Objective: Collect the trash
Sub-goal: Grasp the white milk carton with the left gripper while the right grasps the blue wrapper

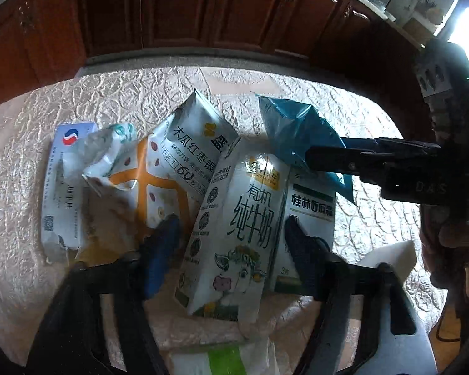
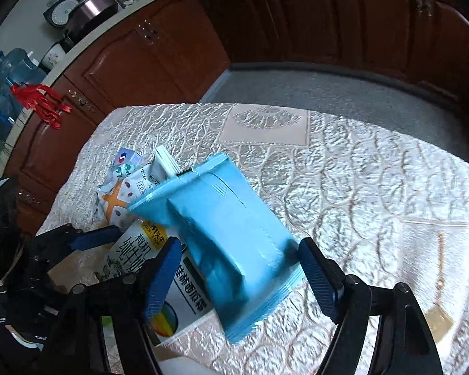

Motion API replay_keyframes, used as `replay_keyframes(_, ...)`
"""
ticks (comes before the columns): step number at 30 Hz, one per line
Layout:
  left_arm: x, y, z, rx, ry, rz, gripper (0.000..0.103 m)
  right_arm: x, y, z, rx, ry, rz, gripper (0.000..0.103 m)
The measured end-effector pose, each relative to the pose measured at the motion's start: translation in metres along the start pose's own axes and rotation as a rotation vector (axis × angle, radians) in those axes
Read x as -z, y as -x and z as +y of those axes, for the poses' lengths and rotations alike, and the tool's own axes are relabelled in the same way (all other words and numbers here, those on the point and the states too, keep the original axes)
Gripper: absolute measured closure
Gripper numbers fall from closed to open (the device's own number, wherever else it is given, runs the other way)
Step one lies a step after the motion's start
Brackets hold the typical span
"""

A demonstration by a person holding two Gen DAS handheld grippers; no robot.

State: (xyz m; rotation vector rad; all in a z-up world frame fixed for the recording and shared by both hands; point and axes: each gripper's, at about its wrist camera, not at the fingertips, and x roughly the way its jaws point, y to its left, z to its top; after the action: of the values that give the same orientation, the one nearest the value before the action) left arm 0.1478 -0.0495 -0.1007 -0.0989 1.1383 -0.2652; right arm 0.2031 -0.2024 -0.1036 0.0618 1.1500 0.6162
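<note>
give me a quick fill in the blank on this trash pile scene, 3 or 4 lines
1. The left tongs straddle the upright ____ carton.
2. The packet between the right tongs is ____ in colour.
3. The trash lies on a table covered by a textured ____ cloth.
4. Behind the table stand ____ wooden cabinets.

Missing words: milk; blue; white; brown
</note>
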Motion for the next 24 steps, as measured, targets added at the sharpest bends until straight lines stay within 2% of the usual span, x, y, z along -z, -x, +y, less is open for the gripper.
replay_keyframes(1,0.001,-0.001,0.001,0.002,0.004,0.002,0.047,0.001,0.0,0.0,-0.017,-0.007,-0.008,0.052)
replay_keyframes(3,0.002,0.0,0.002,0.01,0.004,-0.007,0.047,0.004,0.004,0.001,-0.021,-0.003,-0.04,0.064)
replay_keyframes(7,0.008,0.011,0.011,0.014,0.022,-0.028,0.048,0.013,0.016,0.002,-0.013,-0.003,-0.082,0.07)
replay_keyframes(8,0.009,0.018,0.014,0.009,0.027,-0.039,0.048,0.014,0.018,0.002,-0.014,-0.005,-0.086,0.078)
replay_keyframes(15,0.012,0.062,0.015,0.017,0.039,-0.119,0.048,0.032,0.061,0.003,-0.01,-0.019,-0.169,0.078)
replay_keyframes(24,0.015,0.099,-0.032,0.032,-0.03,-0.203,0.049,0.066,0.122,0.013,0.004,-0.042,-0.274,0.078)
